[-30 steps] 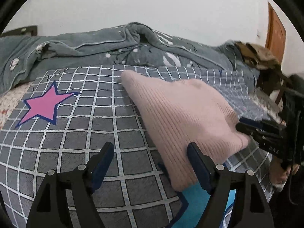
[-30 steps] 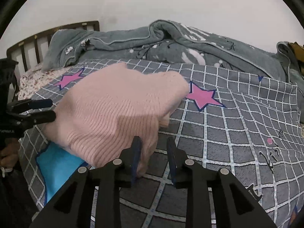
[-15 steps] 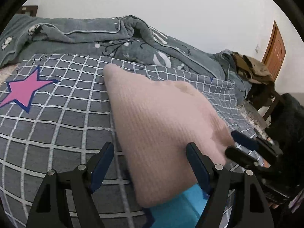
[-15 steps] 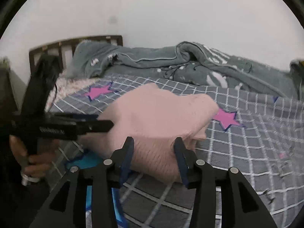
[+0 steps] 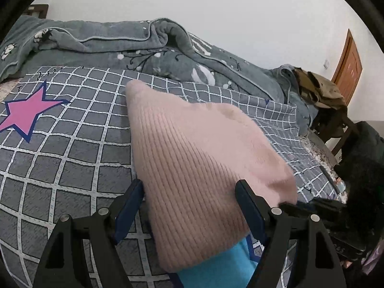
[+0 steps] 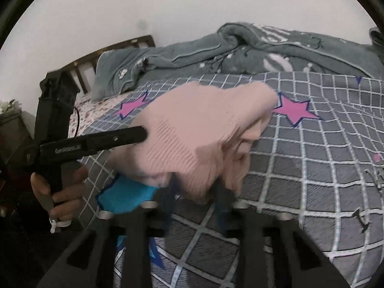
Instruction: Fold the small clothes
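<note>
The pink ribbed knit garment lay folded in a soft, thick bundle on the grey checked bedspread, its near edge over a blue star print at six o'clock and pink stars at nine and two o'clock. The left gripper straddled its near end with jaws wide, pads not pressing. The right gripper, blurred, had closed on the garment's near hem; a rumpled grey blanket lay at twelve o'clock.
</note>
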`<state>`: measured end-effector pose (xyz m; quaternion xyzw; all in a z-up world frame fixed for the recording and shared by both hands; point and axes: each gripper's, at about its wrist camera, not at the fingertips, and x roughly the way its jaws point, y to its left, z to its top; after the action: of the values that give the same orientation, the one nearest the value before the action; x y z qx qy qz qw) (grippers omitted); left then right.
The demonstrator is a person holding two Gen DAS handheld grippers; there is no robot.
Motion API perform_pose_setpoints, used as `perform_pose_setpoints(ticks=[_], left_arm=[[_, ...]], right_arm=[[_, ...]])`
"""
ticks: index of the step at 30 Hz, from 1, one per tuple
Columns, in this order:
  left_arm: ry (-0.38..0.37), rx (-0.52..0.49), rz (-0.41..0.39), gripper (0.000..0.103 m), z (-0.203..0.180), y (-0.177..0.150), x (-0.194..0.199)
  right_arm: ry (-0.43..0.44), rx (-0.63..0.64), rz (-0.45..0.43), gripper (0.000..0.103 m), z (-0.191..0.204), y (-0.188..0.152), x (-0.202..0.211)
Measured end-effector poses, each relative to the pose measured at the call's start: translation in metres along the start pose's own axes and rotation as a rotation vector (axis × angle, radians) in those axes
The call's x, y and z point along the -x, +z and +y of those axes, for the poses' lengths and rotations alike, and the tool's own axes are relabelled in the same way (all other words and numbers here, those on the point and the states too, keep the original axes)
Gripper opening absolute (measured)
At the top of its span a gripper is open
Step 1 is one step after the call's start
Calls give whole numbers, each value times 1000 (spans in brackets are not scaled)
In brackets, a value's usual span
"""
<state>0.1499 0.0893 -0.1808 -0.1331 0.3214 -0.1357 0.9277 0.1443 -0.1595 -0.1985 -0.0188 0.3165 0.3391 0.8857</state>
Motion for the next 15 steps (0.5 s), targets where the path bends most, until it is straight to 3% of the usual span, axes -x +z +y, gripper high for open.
perform_pose_setpoints(ticks=[4,10,13,15], left_arm=[[5,-2,16,77,1,-1,-2],[-13,-21,27,77,-1,-3,-2],[-3,-47,28,77,-5,-4,-2],[7,-63,27,77,-6,-5,-2]], right_arm=[[-5,-27,-71,5,-16,6,20],[-105,-50,23,5,-30,1,0],[-83,-30,6,8,-24,5,6],[-55,-38,-18,18,-24,7,11]])
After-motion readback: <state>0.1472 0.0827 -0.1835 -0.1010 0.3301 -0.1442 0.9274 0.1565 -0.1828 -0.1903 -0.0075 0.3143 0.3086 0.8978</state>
